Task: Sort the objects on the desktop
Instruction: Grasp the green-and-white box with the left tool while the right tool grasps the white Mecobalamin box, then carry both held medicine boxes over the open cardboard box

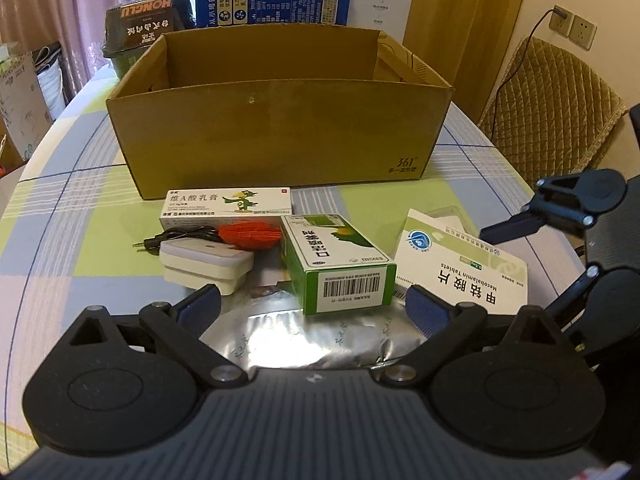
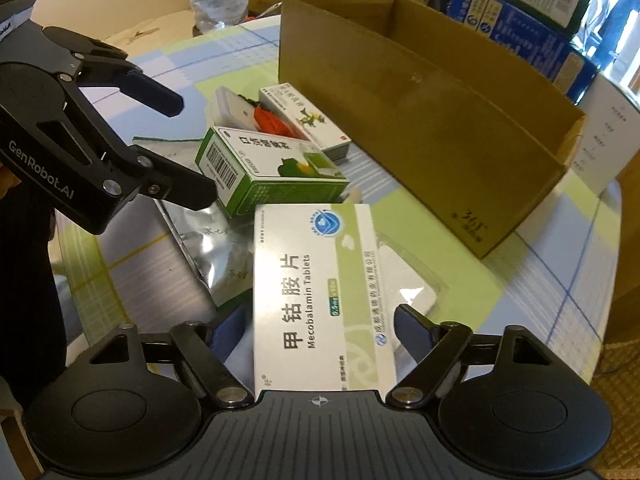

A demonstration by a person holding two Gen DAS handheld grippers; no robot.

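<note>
Between the right gripper's (image 2: 320, 332) spread fingers lay the Mecobalamin box (image 2: 320, 292), flat on the table w/ a blister pack (image 2: 416, 280) under its far edge; no pinch yet. Left gripper (image 1: 312, 306) was also wide open, hovering over the foil pouch (image 1: 304, 340), its fingers either side of the green box (image 1: 340, 264). Step looked like first pick, approx. nothing sorted. Next move prob. called for closing on the Mecobalamin box w/o dragging the blister pack. Cardboard box (image 1: 280, 136) stood just beyond the pile; the interior that showed was bare, floor hidden. Bird box (image 1: 228, 206), red item (image 1: 252, 234), white charger (image 1: 204, 260) waited nearby.
</note>
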